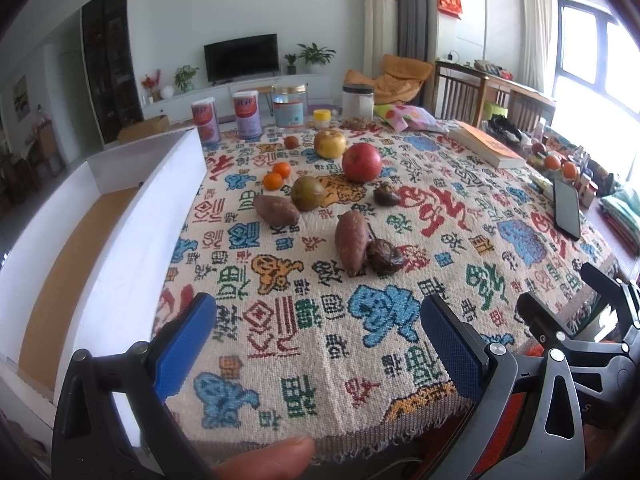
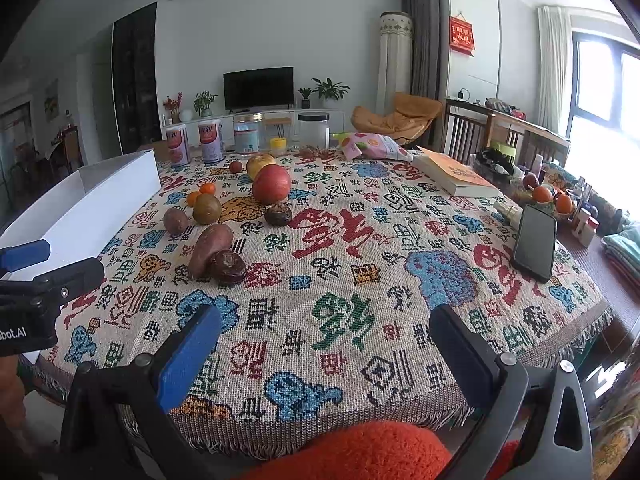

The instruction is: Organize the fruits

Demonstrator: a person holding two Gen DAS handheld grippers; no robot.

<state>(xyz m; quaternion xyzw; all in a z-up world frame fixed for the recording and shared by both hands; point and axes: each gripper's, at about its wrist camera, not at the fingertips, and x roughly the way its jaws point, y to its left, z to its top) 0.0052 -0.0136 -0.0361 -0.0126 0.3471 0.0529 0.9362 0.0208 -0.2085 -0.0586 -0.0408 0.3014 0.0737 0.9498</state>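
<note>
White-walled living room: television (image 2: 258, 88) on low white cabinet (image 2: 256, 120); potted plants beside television; orange lounge chair (image 2: 396, 120) right of it; bright window (image 2: 600, 88) further right.

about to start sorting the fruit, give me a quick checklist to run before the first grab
1. Left gripper open, empty: ok.
2. Right gripper open, empty: ok.
3. White box at the table's left, open top: ok.
4. Nearest sweet potato free to lift alone: not ok, a wrinkled dark fruit touches it.
5. Red apple unobstructed from above: ok.
6. Phone away from the fruit: ok.
</note>
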